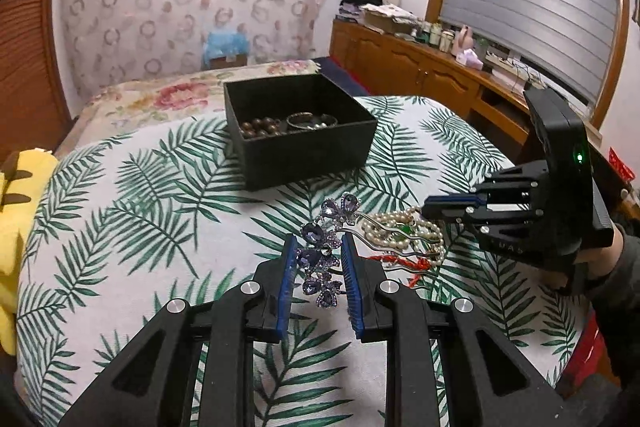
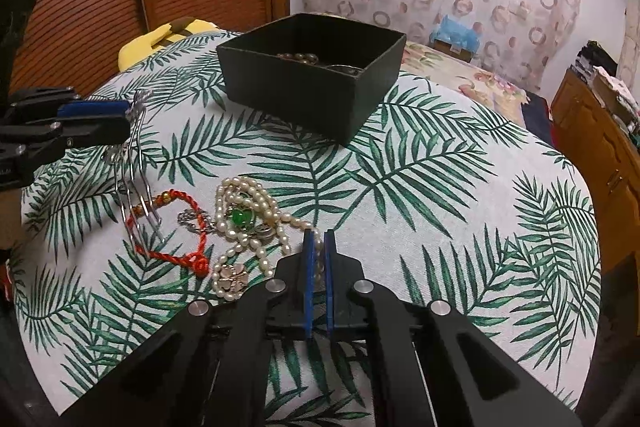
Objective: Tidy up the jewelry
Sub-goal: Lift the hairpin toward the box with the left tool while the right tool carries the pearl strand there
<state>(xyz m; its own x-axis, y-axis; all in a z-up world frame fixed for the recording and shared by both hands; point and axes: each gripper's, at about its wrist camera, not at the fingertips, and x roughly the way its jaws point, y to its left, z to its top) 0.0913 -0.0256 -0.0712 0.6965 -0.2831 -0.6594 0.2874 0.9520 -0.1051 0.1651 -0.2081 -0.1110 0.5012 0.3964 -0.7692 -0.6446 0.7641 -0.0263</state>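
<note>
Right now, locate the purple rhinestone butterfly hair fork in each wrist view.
Left wrist: purple rhinestone butterfly hair fork lower centre, between the left gripper's blue pads.
Right wrist: far left, silver prongs slanting down from that gripper.
Shared landmark: open black box behind it; also the white pearl necklace beside it.

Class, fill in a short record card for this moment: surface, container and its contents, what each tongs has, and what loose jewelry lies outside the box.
surface: palm-leaf cloth
container: black box, open, holding brown beads and a bangle
left tongs: closed on purple hairpin
right tongs: closed on pearl necklace
loose: red cord, green stone pendant
</note>
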